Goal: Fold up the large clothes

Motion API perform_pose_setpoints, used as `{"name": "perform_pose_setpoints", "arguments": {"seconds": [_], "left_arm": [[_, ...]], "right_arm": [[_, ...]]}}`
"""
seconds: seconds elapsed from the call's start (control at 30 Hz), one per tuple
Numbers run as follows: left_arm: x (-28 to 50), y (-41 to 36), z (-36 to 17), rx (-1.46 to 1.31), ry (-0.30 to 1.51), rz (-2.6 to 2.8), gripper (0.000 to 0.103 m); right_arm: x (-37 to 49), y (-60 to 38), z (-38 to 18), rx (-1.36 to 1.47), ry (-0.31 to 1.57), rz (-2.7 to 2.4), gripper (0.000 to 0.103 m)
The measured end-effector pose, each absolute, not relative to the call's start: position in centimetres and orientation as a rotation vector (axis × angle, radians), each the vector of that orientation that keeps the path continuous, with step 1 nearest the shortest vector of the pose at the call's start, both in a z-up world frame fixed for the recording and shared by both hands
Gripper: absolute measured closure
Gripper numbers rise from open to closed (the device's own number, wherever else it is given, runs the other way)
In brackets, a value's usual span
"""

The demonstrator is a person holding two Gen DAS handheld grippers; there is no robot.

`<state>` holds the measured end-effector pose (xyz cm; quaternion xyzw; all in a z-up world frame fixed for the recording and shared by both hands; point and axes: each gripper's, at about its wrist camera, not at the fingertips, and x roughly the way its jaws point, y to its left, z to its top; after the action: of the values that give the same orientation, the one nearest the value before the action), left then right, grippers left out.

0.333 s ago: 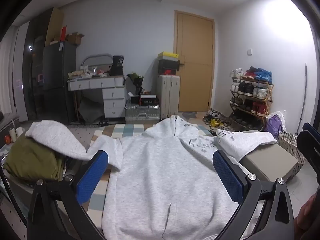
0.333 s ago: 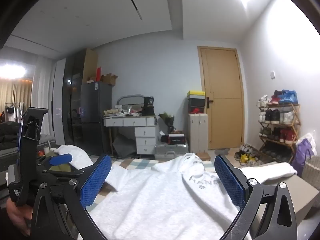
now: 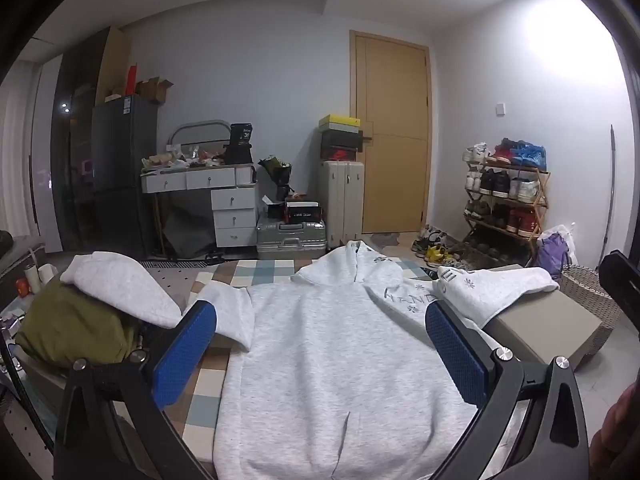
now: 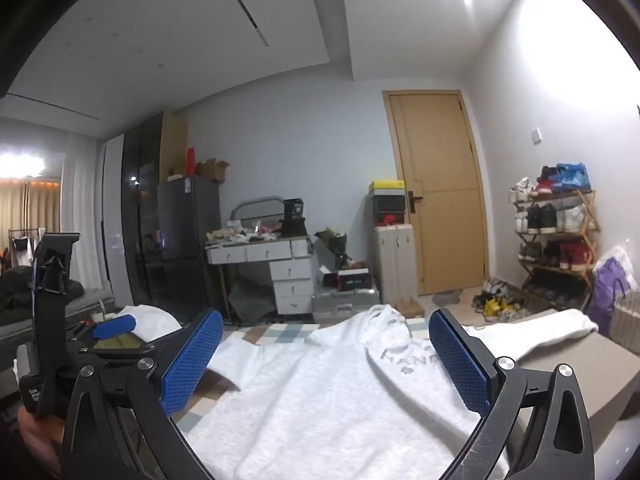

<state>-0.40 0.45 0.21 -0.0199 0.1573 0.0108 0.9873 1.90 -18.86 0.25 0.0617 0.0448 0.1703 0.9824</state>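
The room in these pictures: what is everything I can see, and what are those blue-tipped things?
hoodie: one, light grey, spread flat on the checked surface
olive garment: one, left, under a sleeve
door: one, tan, back wall
shoe rack: one, wooden, right wall
white drawers: one unit, back wall
suitcase: one, pale, beside door
left gripper: blue pads, open above the hoodie
right gripper: blue pads, open

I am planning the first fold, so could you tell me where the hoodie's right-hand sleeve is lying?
In the left wrist view, that sleeve lies right of the grey hoodie, draped across the beige box before the shoe rack.
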Motion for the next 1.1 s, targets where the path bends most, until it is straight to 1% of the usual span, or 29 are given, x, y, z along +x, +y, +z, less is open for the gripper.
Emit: {"name": "perform_pose_setpoints", "arguments": {"seconds": [0.57, 1.1], "left_arm": [[-0.77, 0.26, 0.67, -0.008, 0.272, 0.065, 0.001], [-0.85, 0.26, 0.45, -0.01, 0.278, 0.016, 0.001]], "right_arm": [[1.32, -19.14, -0.32, 0.135, 0.075, 0.36, 0.0], [1.37, -19.36, -0.54, 0.13, 0.07, 0.35, 0.0]]}}
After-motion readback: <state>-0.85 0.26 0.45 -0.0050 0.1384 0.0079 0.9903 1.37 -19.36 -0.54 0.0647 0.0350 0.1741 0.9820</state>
